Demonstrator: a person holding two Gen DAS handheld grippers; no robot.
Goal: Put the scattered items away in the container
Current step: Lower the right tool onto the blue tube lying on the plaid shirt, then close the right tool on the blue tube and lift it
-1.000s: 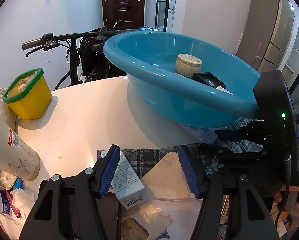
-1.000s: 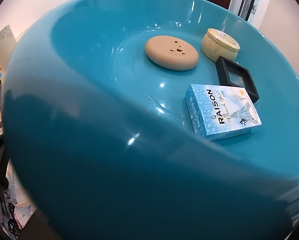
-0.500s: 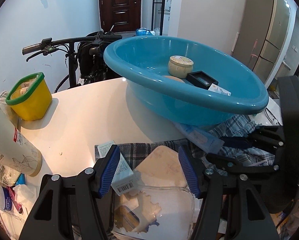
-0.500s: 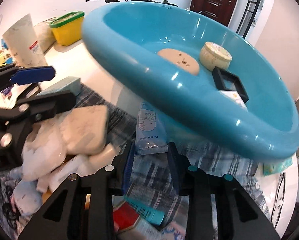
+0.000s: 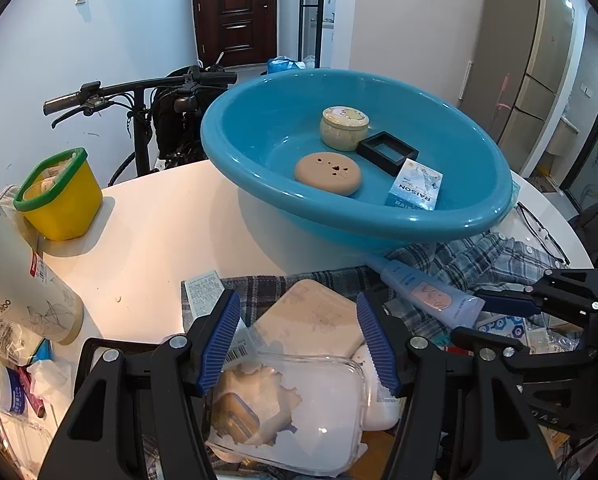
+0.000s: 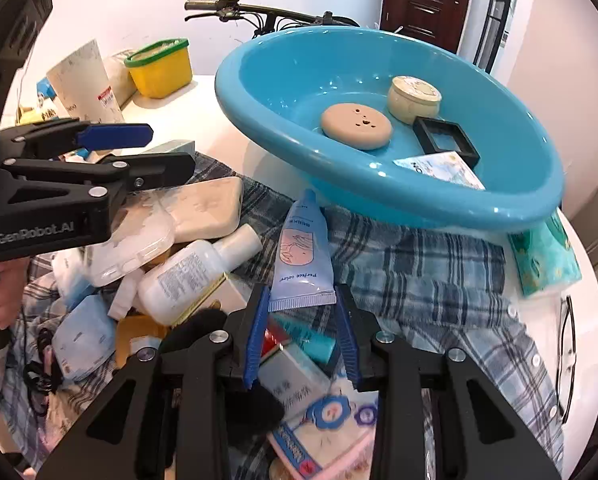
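My right gripper [image 6: 302,334] hangs above the clutter with its blue pads narrowly parted and gripping nothing; the crimped end of a pale blue squeeze tube [image 6: 304,252] sits just beyond them. The tube lies flat on a blue plaid cloth [image 6: 419,256], long axis running up the frame, cap end pointing at the foot of the round turquoise plastic basin [image 6: 531,200] and nearly under its rim. The basin holds a tan round disc [image 6: 356,126], a cream lidded tin [image 6: 413,98], a black square frame [image 6: 446,138] and a blue printed box [image 6: 439,166]. Left of the tube lie a white plastic bottle [image 6: 195,268] and a beige rounded block [image 6: 209,210]. My left gripper [image 5: 299,340], lower centre in its own view, is open and empty over that block [image 5: 315,320] and a clear plastic case [image 5: 311,412].
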